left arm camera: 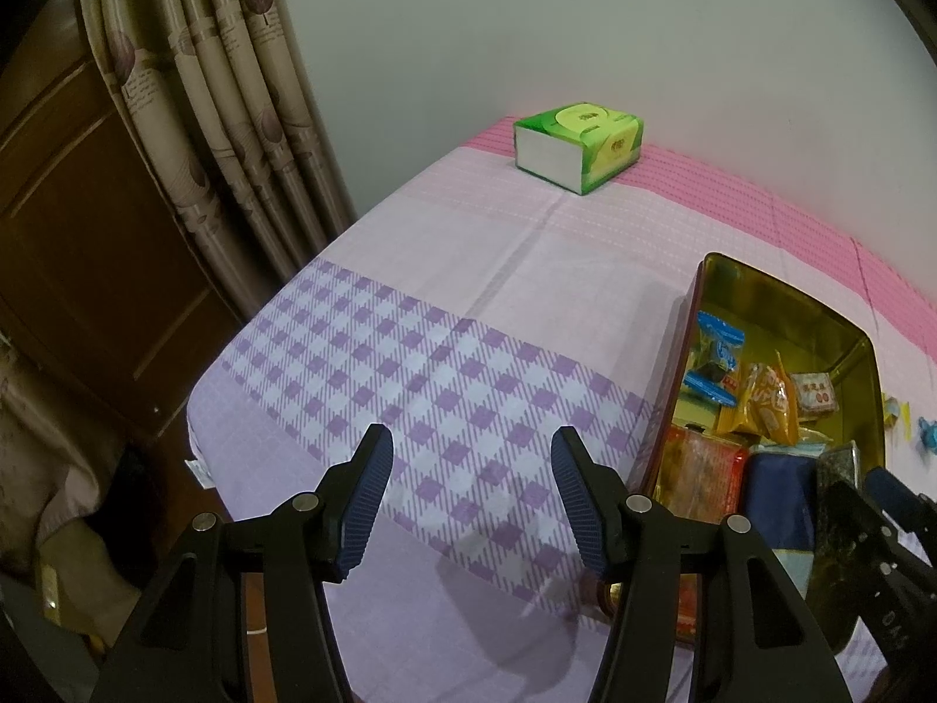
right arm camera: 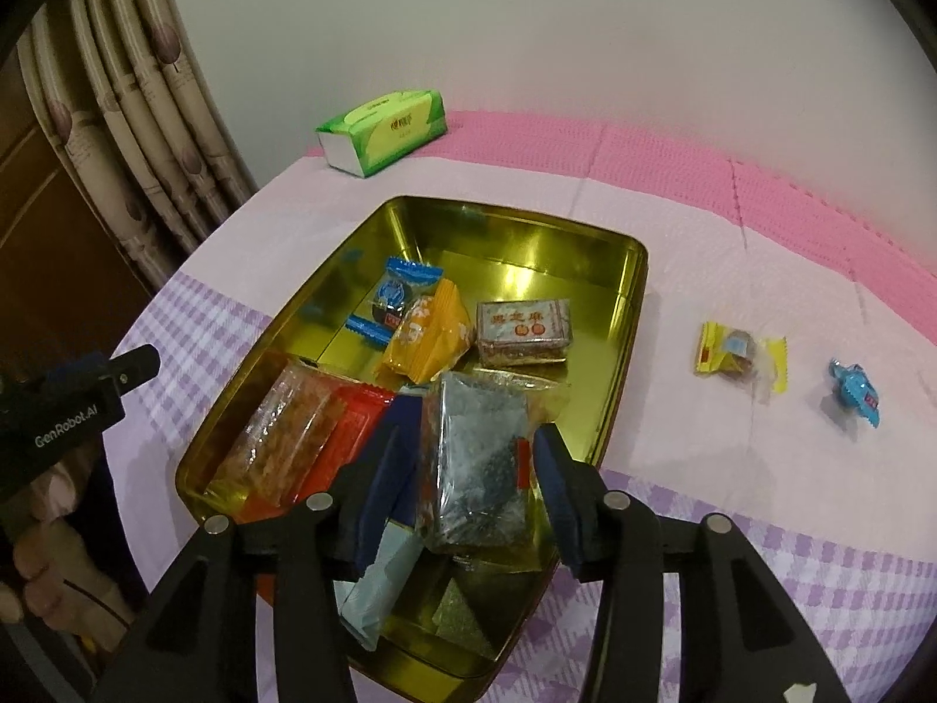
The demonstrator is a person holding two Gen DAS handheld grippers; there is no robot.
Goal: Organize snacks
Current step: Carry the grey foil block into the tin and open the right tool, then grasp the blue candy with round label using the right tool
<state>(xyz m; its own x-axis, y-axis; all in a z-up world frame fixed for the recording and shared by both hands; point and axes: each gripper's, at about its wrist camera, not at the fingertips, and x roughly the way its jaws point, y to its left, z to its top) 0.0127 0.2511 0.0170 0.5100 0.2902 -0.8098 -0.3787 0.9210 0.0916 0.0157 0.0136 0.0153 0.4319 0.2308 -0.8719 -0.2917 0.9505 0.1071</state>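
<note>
Over the gold tin [right arm camera: 635, 269], my right gripper [right arm camera: 462, 468] stands parted around a dark speckled packet [right arm camera: 477, 457], pads not pressing. My left gripper [left arm camera: 471, 498] hangs open above the checked cloth [left arm camera: 410, 351].

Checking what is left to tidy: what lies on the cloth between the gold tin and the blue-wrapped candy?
In the right wrist view, one yellow-wrapped snack lies between the gold tin and the blue-wrapped candy; otherwise bare cloth.
</note>
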